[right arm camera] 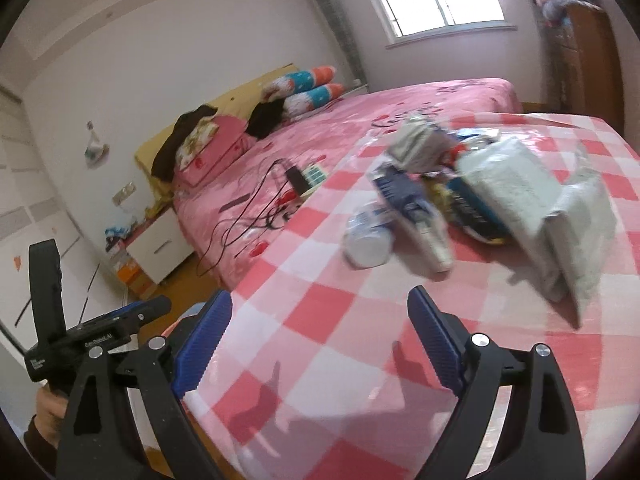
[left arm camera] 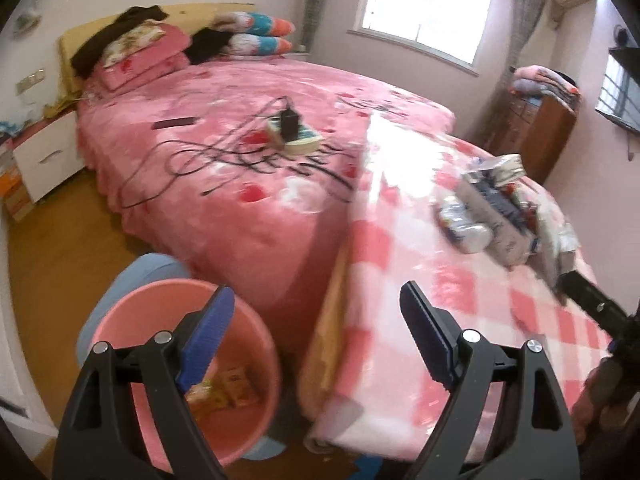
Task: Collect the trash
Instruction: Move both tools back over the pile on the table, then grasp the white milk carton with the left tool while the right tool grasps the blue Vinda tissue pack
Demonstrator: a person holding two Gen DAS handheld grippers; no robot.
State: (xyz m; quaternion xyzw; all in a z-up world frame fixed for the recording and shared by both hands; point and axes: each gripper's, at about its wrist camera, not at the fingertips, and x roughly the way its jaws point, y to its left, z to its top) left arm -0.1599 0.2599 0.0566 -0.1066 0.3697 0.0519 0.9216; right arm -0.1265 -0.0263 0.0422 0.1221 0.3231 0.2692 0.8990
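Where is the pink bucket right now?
The pink bucket shows in the left wrist view at lower left, on the floor beside the checked table and the foot of the pink bed, behind the left gripper.

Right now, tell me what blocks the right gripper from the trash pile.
Nothing visible does. The right gripper is open and empty, and only bare checked cloth lies between it and the trash pile; the crushed bottle is nearest.

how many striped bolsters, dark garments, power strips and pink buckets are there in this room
striped bolsters: 2
dark garments: 2
power strip: 1
pink bucket: 1
total: 6
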